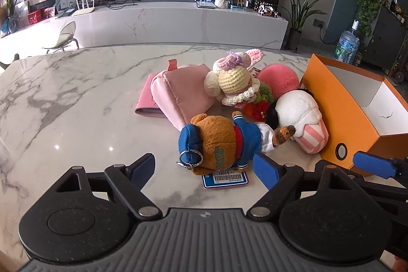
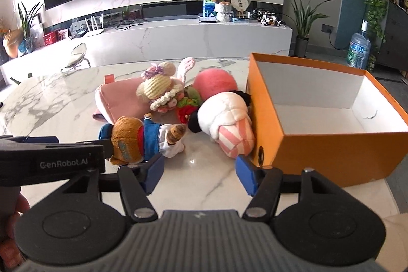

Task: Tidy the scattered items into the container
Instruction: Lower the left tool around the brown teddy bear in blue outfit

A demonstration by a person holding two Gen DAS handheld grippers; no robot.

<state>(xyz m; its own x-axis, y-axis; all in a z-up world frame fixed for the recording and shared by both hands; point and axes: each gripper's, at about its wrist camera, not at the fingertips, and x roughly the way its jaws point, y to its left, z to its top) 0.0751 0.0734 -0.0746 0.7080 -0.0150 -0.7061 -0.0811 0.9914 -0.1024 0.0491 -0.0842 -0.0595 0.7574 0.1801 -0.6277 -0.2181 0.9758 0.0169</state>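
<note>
1. Bear plush (image 1: 219,142) in blue jacket lies on the tabletop (image 1: 76,98), lower centre of the left wrist view, just ahead of the left hand-held gripper (image 1: 204,167), whose fingers are spread and hold nothing
2. Long axis: roughly crosswise to the fingers, head toward frame left, legs toward the orange box (image 1: 339,119) at right
3. Right hand-held gripper (image 2: 200,173), also spread and empty, faces bare tabletop between bear and box; the left appears nearer the bear
</note>
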